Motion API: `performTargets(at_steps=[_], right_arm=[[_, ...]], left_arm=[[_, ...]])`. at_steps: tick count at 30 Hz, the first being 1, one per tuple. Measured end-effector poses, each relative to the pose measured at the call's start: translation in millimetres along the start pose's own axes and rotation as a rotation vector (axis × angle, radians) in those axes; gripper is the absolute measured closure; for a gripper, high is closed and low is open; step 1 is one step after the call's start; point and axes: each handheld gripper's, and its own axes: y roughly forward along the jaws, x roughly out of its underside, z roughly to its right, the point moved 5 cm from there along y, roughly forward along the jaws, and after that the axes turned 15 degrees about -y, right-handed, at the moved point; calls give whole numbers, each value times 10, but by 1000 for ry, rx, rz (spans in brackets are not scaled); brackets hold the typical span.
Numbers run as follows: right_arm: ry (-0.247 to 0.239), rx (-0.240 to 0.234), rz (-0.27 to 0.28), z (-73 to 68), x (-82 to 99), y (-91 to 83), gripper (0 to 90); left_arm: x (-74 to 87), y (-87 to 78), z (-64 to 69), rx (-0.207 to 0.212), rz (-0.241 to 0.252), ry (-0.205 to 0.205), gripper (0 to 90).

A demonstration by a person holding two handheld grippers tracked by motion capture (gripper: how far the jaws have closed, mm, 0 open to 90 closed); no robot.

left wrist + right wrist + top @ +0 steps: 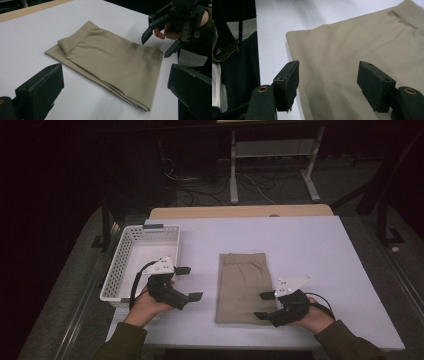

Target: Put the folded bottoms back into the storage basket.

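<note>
Folded tan pants (242, 287) right of basket (131, 265); right gripper (263, 305) over pants' edge, left gripper (189, 282) between; both gape, empty.

You are working at a white rectangular table top (300, 240) with a strip of pale wood (240, 211) along its far edge. Beyond that table the room is dark; a white metal stand (272, 155) rises from grey floor (280, 195), and loose cables (200, 187) lie left of the stand.
</note>
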Motion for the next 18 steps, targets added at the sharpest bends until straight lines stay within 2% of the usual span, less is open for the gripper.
performTargets(at_steps=[9, 18], right_arm=[[52, 47, 13, 39, 187, -183, 296], [107, 110, 9, 56, 388, -354, 195]], left_arm=[[0, 3, -2, -2, -1, -1, 4], [-1, 4, -1, -4, 0, -2, 4]])
